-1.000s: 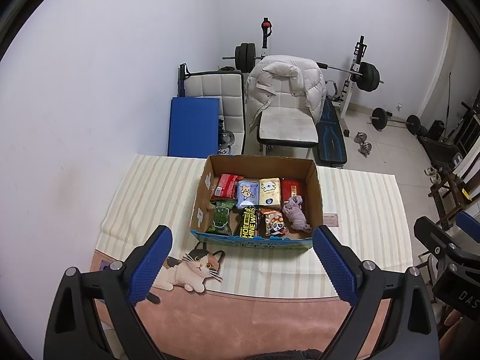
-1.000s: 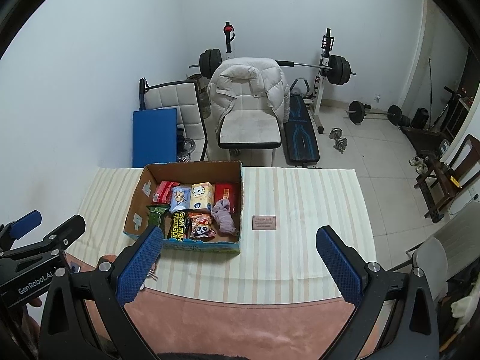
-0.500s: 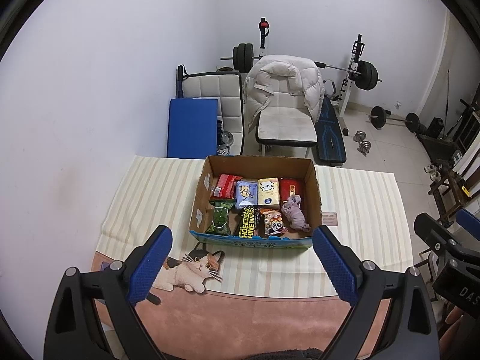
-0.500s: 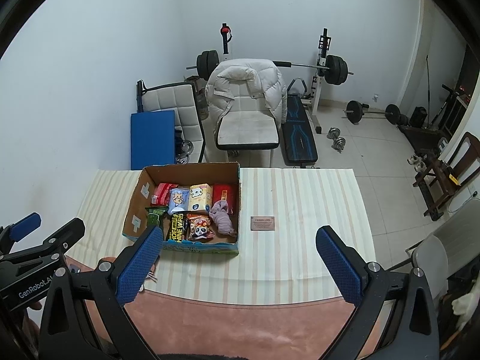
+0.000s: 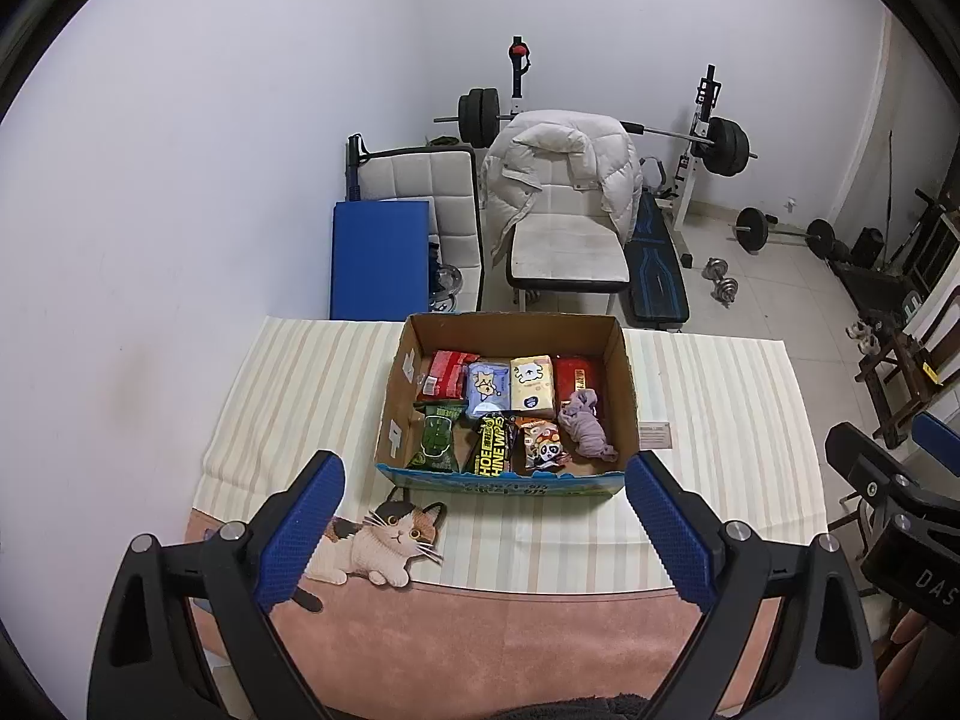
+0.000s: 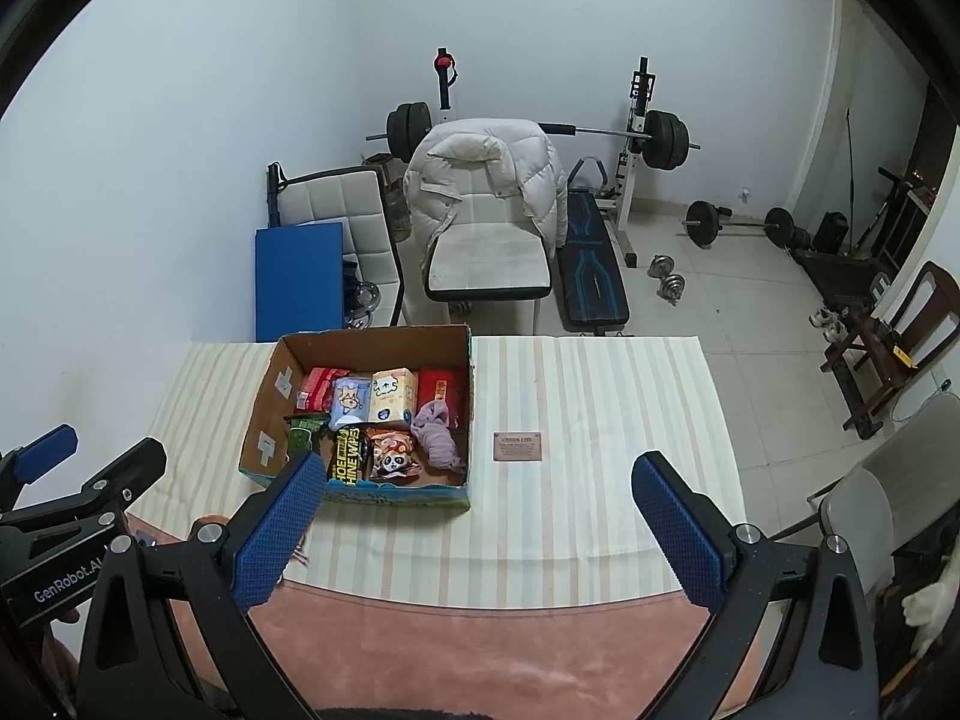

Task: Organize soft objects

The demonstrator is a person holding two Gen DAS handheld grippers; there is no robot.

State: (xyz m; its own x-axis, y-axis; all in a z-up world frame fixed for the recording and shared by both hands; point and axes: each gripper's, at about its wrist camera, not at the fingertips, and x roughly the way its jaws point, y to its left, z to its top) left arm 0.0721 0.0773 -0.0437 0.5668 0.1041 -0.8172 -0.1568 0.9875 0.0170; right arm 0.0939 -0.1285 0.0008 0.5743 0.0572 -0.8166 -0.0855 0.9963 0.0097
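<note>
1. Left hand-held gripper [image 5: 483, 516]: jaws spread wide, nothing between the pads; held high over the near edge of the counter [image 5: 720, 396], well short of the cardboard box [image 5: 624, 396].
2. Right hand-held gripper [image 6: 480, 516]: also wide apart and empty; same height, offset to the right of the box.
3. Soft objects all inside the box, none loose on the striped cloth [image 6: 600, 396]; back row: red pack [image 5: 445, 373], blue tissue pack [image 5: 487, 390], cream tissue pack [image 5: 531, 383], second red pack [image 5: 577, 377].
4. Front row: green pouch [image 5: 437, 437], black-and-yellow wipes pack [image 5: 493, 444], panda snack bag [image 5: 543, 443]; crumpled lilac cloth [image 5: 585, 431] lying against the right wall, partly over the second red pack.
5. Only other item on the cloth: small brown card [image 6: 518, 446], just beside the box on its right; probably not part of the job.
6. Progress judgement: either essentially finished (everything boxed, packs in two rough rows) or not yet begun as an unpack; cannot tell which from this alone.
7. Possibly left: lilac cloth unfolded, front packs leaning unevenly.
</note>
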